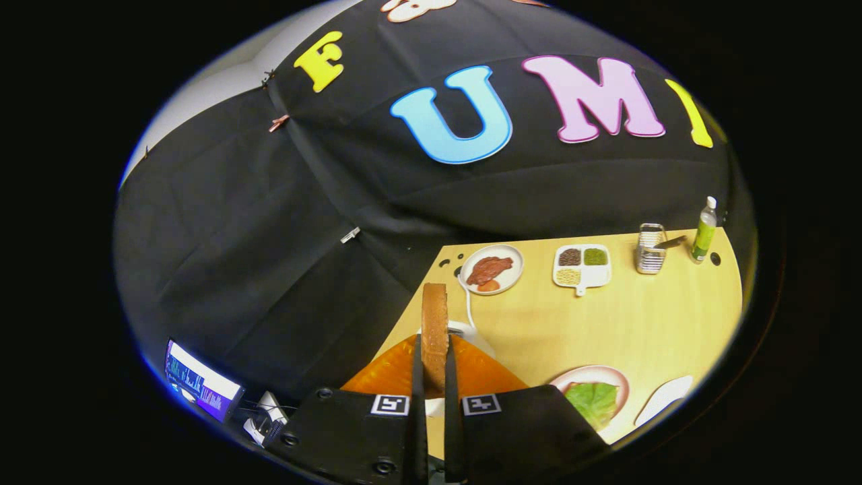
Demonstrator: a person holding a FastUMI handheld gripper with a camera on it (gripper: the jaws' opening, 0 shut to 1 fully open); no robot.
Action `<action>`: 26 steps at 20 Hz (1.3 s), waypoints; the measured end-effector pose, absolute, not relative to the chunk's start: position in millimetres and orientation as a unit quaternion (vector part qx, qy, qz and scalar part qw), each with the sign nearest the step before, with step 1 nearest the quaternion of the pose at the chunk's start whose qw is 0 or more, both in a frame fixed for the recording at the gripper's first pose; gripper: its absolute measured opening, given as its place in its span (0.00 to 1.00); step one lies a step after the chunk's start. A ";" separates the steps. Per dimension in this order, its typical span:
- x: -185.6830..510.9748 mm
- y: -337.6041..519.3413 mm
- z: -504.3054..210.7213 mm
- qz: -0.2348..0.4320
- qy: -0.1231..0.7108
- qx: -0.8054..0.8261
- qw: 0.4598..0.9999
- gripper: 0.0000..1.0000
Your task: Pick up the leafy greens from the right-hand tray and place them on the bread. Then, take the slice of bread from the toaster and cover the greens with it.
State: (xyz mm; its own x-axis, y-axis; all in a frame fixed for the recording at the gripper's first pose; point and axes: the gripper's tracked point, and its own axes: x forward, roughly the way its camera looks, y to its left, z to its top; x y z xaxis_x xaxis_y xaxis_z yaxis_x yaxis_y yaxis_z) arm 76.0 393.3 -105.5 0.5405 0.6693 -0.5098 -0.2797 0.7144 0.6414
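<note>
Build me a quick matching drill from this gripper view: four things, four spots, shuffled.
Things:
1. bread slice
2. leafy greens
3. green bottle
4. meat plate

Spots:
A. table's far corner, beside the metal grater
B. upright, pinched between the tongs
C. on the pink plate near the tongs
D. beside the divided tray

Pairs: 1-B, 2-C, 3-A, 4-D

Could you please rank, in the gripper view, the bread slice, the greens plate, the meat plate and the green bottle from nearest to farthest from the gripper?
1. Bread slice, clamped between the gripper fingers.
2. Greens plate, just right of them.
3. Meat plate, beyond.
4. Green bottle, far right corner.
</note>
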 end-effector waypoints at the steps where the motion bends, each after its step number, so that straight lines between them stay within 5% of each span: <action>1: 74.3 370.7 -114.0 0.269 0.393 0.254 0.842 0.14; 8: 41.2 269.1 -203.3 0.201 0.439 0.260 0.836 0.14; 26: 2.6 285.6 -361.5 0.061 0.468 0.431 0.769 0.14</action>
